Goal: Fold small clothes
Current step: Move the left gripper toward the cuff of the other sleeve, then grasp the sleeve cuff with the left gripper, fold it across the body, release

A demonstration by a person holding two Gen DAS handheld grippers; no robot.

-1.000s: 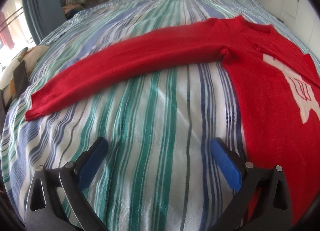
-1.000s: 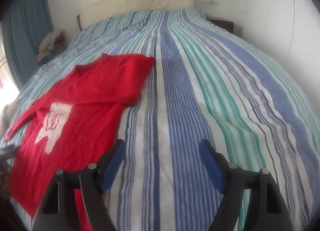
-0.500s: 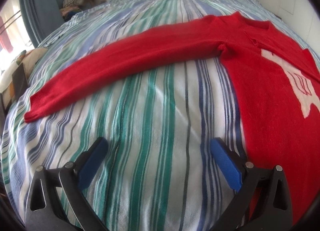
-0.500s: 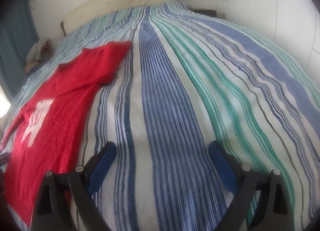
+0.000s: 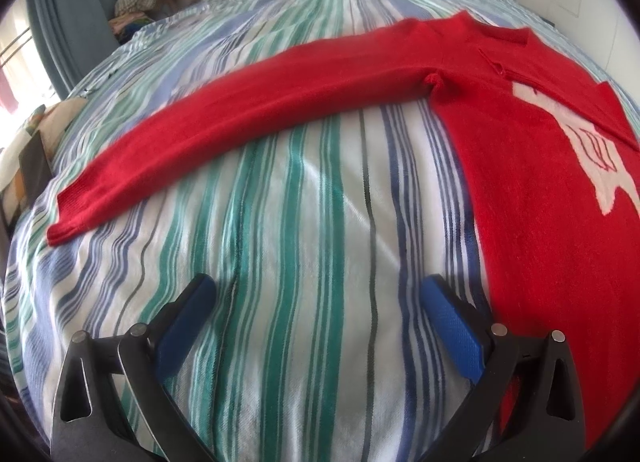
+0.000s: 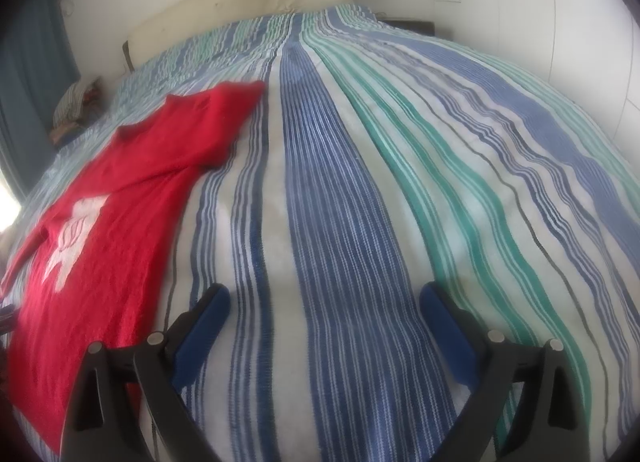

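Red knitted sweater [image 6: 120, 198] is lying released, left of the right gripper [image 6: 324, 302], now spread empty; left gripper [image 5: 316, 294] gaping: sleeve folded, next sleeve pending.

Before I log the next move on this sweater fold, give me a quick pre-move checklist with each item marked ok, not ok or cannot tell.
1. Left gripper empty and open above the striped bedspread: ok.
2. Right gripper empty, jaws wide, only bedspread between them: ok.
3. Red sweater lying flat, white motif up: ok.
4. Long sleeve stretched out straight, not yet folded in: ok, ready to pick.
5. The other sleeve already folded over the body: looks so in the right wrist view; its cuff is hidden, so cannot tell fully.
6. Sweater's bottom hem smooth: cannot tell, it runs out of both views.
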